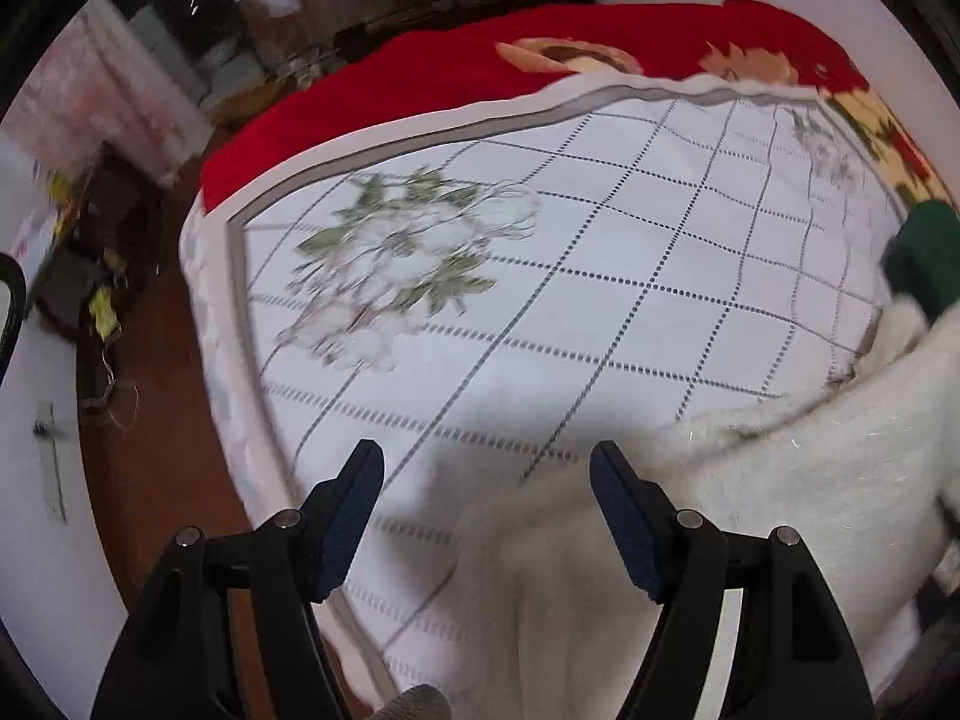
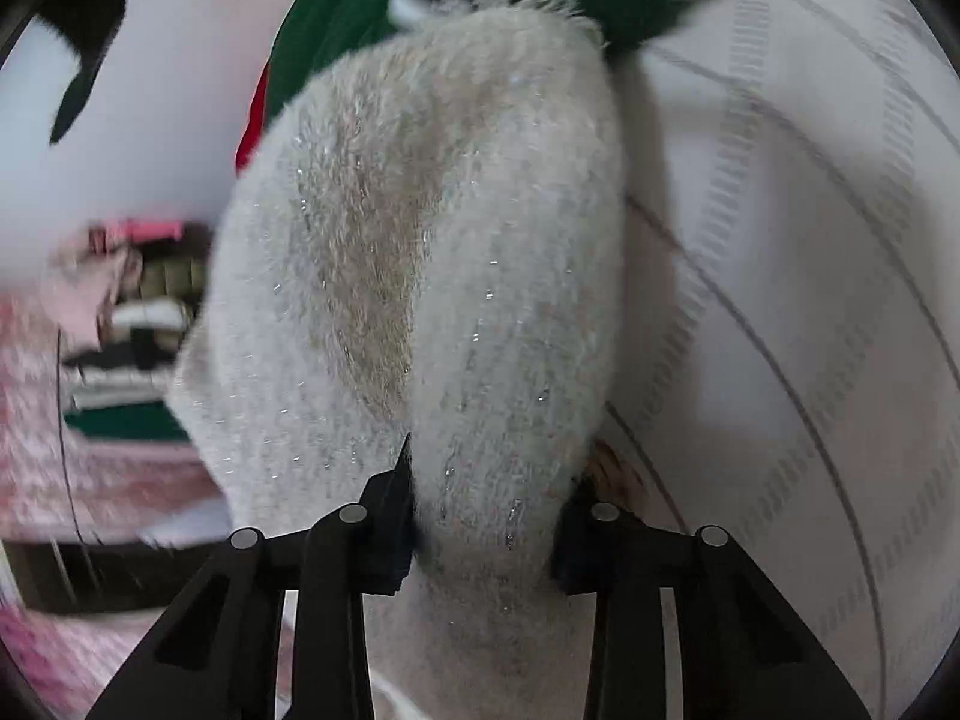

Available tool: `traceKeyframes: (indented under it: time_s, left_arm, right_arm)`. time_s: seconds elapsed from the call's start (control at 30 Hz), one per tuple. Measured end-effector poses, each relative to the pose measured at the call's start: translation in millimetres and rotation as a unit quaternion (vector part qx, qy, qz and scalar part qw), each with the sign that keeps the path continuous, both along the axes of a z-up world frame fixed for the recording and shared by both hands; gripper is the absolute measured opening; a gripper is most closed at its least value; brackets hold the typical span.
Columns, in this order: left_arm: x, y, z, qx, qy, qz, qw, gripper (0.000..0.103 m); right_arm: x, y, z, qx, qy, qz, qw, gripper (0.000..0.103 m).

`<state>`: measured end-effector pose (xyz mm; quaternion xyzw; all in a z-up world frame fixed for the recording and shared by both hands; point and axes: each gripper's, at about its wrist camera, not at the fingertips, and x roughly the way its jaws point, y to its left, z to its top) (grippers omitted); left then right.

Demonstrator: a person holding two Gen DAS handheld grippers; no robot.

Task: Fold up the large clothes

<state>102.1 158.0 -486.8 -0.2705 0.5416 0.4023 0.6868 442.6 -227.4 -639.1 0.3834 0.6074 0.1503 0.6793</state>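
A fluffy white garment with glitter threads [image 1: 780, 510] lies at the right and lower part of the left wrist view, on a white checked cloth with a flower print [image 1: 480, 276]. My left gripper [image 1: 486, 468] is open and empty, just above the garment's left edge. In the right wrist view the same white garment [image 2: 420, 252] fills the middle, lifted and bunched. My right gripper [image 2: 486, 480] is shut on a thick fold of it. A green garment [image 2: 336, 12] lies behind it and also shows in the left wrist view [image 1: 924, 252].
A red floral blanket [image 1: 420, 78] lies under the checked cloth at the far side. The brown floor [image 1: 150, 450] with clutter is at the left. Folded clothes [image 2: 138, 324] and a pink patterned fabric [image 2: 90, 480] are at the left in the right wrist view.
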Motion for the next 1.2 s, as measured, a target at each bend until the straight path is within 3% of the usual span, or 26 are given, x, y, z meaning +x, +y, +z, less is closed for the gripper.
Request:
traceKeyframes:
  time_s: [0.13, 0.23, 0.33, 0.4, 0.57, 0.63, 0.7, 0.73, 0.93, 1.0, 1.03, 1.1, 1.13, 1.17, 1.2]
  left_arm:
    - [-25.6, -12.1, 10.0, -0.022, 0.005, -0.002, 0.9998, 0.071]
    - [-29.2, -25.2, 0.0, -0.044, 0.008, -0.027, 0.9986, 0.070]
    - [-14.9, -30.9, -14.3, -0.073, -0.003, -0.047, 0.9962, 0.070]
    - [8.0, -32.3, -23.3, -0.079, -0.012, -0.071, 0.9943, 0.068]
    - [74.0, -44.9, -55.4, -0.091, 0.008, -0.179, 0.9797, 0.067]
    - [88.8, -47.0, -66.0, -0.078, 0.021, -0.202, 0.9760, 0.058]
    - [93.9, -47.3, -63.7, -0.046, 0.022, -0.216, 0.9751, 0.004]
    - [93.7, -46.3, -60.5, -0.034, 0.019, -0.218, 0.9752, 0.000]
    - [63.3, -26.4, -17.7, -0.007, -0.043, -0.173, 0.9839, 0.000]
    - [49.0, -13.1, -8.2, -0.041, -0.071, -0.150, 0.9853, 0.000]
    - [40.7, -5.3, -4.7, -0.077, -0.098, -0.131, 0.9835, 0.001]
    - [32.7, 3.9, -8.2, -0.161, -0.142, -0.097, 0.9718, 0.004]
    - [34.2, 3.0, -13.3, -0.186, -0.152, -0.091, 0.9664, 0.005]
    - [38.0, 0.5, -17.6, -0.196, -0.155, -0.090, 0.9641, 0.013]
    - [40.7, -3.5, -20.8, -0.197, -0.152, -0.094, 0.9641, 0.040]
  right_arm:
    - [-67.0, -55.0, 14.8, -0.029, 0.055, -0.062, 0.996, 0.035]
    - [-116.6, -89.4, 17.9, -0.068, 0.103, -0.066, 0.990, 0.038]
    - [-156.8, -123.0, 5.6, -0.099, 0.164, -0.048, 0.980, 0.057]
    - [-164.8, -133.6, 5.1, -0.130, 0.164, -0.038, 0.977, 0.074]
    - [-154.1, -128.9, 35.3, -0.190, 0.106, 0.028, 0.976, 0.076]
    - [-150.5, -128.3, 47.5, -0.191, 0.099, 0.026, 0.976, 0.076]
    - [-150.8, -128.0, 58.4, -0.197, 0.094, 0.027, 0.976, 0.076]
    - [-149.2, -127.5, 66.7, -0.202, 0.088, 0.027, 0.975, 0.076]
    - [-152.5, -117.2, 113.7, -0.227, 0.044, 0.034, 0.972, 0.076]
    - [-148.6, -102.9, 119.9, -0.223, 0.033, 0.040, 0.974, 0.076]
    - [-145.6, -98.1, 122.8, -0.218, 0.028, 0.044, 0.975, 0.076]
    - [-135.4, -82.0, 124.4, -0.210, 0.024, 0.055, 0.976, 0.076]
    - [-133.0, -71.7, 122.9, -0.207, 0.023, 0.058, 0.976, 0.076]
    - [-130.2, -69.6, 122.1, -0.202, 0.025, 0.061, 0.977, 0.076]
    - [-129.4, -56.1, 115.7, -0.198, 0.028, 0.061, 0.978, 0.076]
